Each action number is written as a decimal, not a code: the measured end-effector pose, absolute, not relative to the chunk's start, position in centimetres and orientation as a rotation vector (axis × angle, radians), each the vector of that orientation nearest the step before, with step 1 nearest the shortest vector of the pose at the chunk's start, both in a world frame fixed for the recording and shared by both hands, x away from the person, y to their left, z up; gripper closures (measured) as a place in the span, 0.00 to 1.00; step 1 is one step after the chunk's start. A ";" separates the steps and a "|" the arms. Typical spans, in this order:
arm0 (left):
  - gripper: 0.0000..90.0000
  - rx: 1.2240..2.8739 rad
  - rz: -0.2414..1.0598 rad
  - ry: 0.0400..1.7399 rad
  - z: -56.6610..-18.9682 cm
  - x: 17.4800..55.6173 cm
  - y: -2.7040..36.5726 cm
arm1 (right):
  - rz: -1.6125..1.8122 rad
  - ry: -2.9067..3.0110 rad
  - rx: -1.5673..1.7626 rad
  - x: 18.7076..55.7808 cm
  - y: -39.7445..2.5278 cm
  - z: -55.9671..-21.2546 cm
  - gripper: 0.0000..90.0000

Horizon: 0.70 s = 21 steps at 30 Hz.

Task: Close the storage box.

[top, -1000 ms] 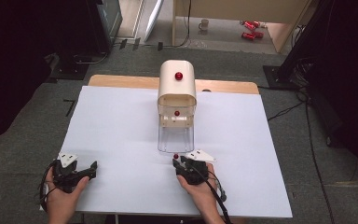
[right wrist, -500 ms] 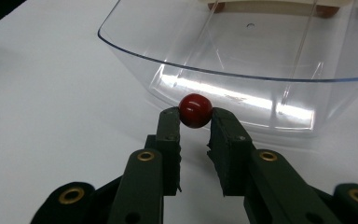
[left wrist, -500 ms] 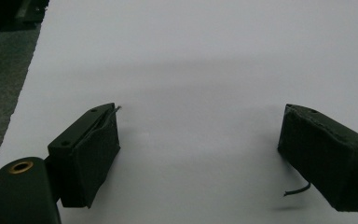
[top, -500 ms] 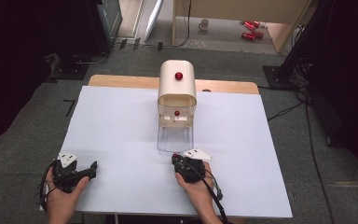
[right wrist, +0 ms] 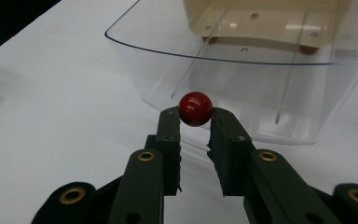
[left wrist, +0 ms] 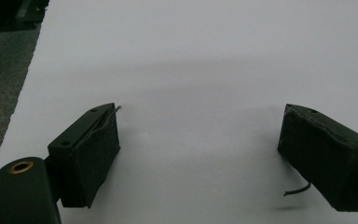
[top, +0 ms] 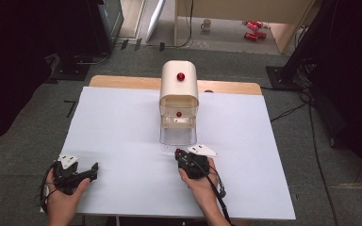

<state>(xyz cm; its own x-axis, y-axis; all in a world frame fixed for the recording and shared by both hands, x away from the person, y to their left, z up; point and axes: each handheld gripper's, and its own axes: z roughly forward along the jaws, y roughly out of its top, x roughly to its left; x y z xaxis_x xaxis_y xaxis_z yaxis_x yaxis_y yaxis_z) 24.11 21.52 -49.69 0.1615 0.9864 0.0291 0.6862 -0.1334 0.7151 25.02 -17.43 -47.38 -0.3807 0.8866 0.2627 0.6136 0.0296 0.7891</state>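
A small glossy red ball [right wrist: 195, 108] sits pinched between the tips of my right gripper [right wrist: 195, 122], just in front of a clear plastic tray [right wrist: 242, 74]. That tray [top: 178, 136] juts from the front of a cream box-shaped dispenser [top: 179, 92] at the table's middle, which has a red knob [top: 181, 76] on top and a second red ball [top: 179, 114] inside its opening. From above, the right gripper [top: 179, 153] is just below the tray's front edge. My left gripper [top: 93, 170] rests open near the front left corner; its jaws [left wrist: 200, 158] stand wide apart over bare white surface.
The white table top [top: 122, 132] spreads wide on both sides of the dispenser. Its left edge [left wrist: 25, 93] lies close to the left gripper, with grey floor beyond. Dark equipment stands around the table.
The right gripper has edged slightly forward and left toward the tray's front with the red ball in it. The left gripper has stayed put.
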 end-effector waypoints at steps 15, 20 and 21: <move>0.14 1.886 0.698 1.583 -49.7 24.1 21.5 | 1.255 2.000 1.540 28.5 -17.3 -46.9 0.83; 0.14 1.886 0.698 1.582 -49.7 24.1 21.5 | 1.246 1.990 1.549 29.5 -17.2 -46.9 0.84; 0.14 1.886 0.698 1.582 -49.7 24.1 21.5 | 1.245 1.989 1.549 29.7 -17.2 -46.9 0.84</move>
<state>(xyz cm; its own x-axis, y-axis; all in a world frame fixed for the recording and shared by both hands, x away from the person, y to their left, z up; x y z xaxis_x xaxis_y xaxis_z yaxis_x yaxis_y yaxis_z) 24.11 21.53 -49.69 0.1619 0.9864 0.0287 0.6863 -0.1335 0.7150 29.65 -17.24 -46.93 -0.3555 0.9019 0.2453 0.6150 0.0281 0.7880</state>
